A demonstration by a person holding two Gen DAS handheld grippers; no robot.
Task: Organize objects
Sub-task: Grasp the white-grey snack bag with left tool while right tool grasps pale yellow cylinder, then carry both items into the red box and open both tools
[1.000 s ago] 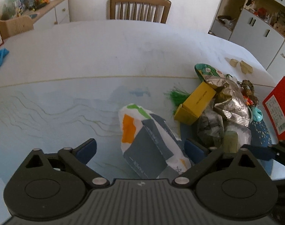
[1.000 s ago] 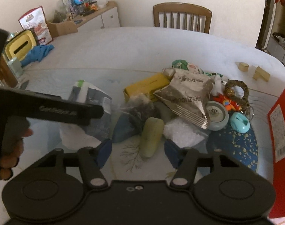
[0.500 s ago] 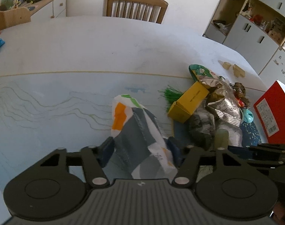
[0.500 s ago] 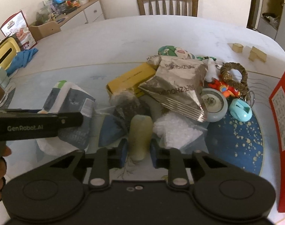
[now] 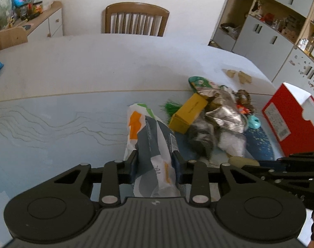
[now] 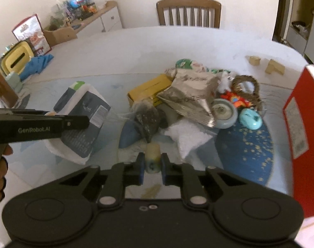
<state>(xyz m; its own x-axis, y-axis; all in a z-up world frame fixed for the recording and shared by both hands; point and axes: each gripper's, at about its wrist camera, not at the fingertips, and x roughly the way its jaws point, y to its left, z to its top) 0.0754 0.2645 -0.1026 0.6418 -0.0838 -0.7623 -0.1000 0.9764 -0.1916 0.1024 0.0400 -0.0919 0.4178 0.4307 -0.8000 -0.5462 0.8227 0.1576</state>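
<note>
My left gripper [image 5: 154, 166] is shut on a white, grey and orange soft packet [image 5: 150, 132] and holds it over the table; the packet also shows in the right wrist view [image 6: 82, 115], partly behind the left gripper. My right gripper [image 6: 152, 166] is shut on a pale green oblong object [image 6: 152, 155], seen in the left wrist view [image 5: 239, 161] too. A heap of objects lies beyond: a yellow box [image 6: 150, 90], a silver foil bag [image 6: 190, 97], a dark bagged item [image 6: 146, 116] and a white bag [image 6: 188, 136].
A red box [image 5: 289, 122] stands at the right. A teal toy [image 6: 251, 119], a round disc [image 6: 224, 111], a woven ring [image 6: 245, 84] and wooden blocks [image 6: 266, 64] lie near the heap. A blue cloth [image 6: 37, 64] and containers sit far left. A chair [image 5: 136, 19] stands behind the table.
Both grippers have closed: the left on the soft packet, the right on the pale green object. Both now hold their objects closer to the cameras.
</note>
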